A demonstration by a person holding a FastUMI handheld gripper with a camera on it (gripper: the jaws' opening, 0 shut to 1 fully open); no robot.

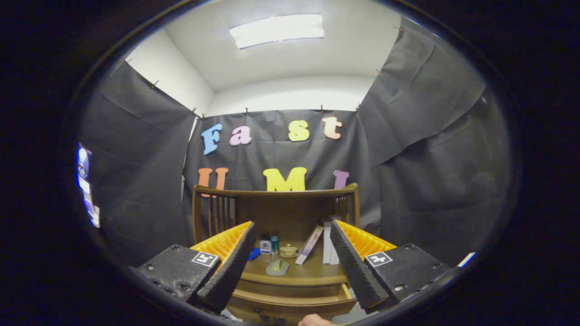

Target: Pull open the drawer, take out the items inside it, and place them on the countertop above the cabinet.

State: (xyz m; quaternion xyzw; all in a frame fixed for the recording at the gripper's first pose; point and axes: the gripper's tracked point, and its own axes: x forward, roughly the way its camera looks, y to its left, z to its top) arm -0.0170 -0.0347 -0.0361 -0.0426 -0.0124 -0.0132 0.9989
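Brown wood everywhere: the cabinet (290, 290) stands ahead of the gripper (290, 260), whose fingers are spread wide and hold nothing. The drawer (292, 305) lies at six o'clock, below and between the fingertips, its long front running crosswise; it seems pulled out slightly, though its inside is hidden. The tabletop (317, 271) above carries small things. A hand (313, 320) shows by the drawer.

- Black cloth (430, 149) is hung over three walls and pinned along its top edge.
- Above the cloth, white wall (290, 95) is left bare.
- A white ceiling is lit by one long panel light (277, 30).
- A wooden cabinet (276, 213) with a slatted rail is set against the back cloth.
- Something bright, perhaps a screen (86, 185), is glimpsed far left.
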